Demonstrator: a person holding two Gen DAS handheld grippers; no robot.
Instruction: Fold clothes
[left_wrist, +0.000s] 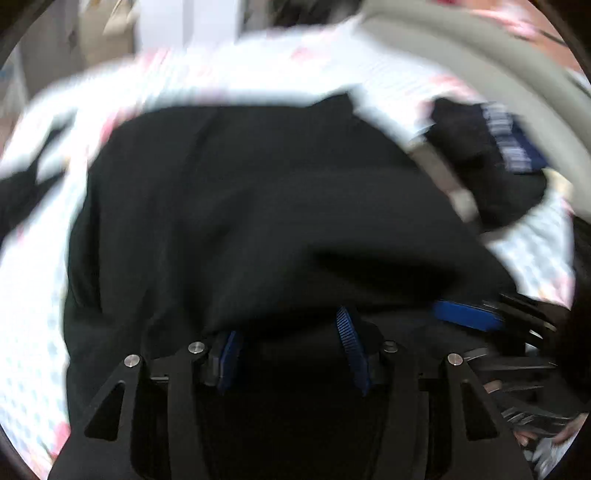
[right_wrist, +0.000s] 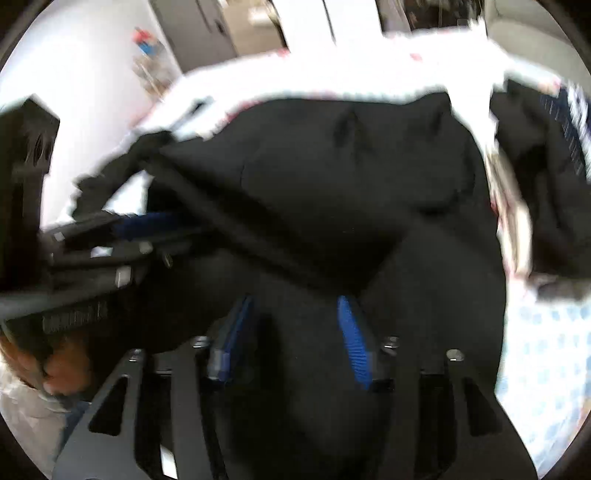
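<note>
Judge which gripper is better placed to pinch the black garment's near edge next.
Probably left: the left gripper is open with the black garment's edge lying across its fingertips; the right gripper hangs over flat cloth.

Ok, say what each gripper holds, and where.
The black garment's near edge sits inside the left gripper and the right gripper; actual grip cannot be told.

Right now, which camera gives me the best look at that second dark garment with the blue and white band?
Left wrist view: the second dark garment lies whole at upper right, its blue and white band facing the camera. In the right wrist view it is squeezed against the edge, the band only a sliver.
</note>
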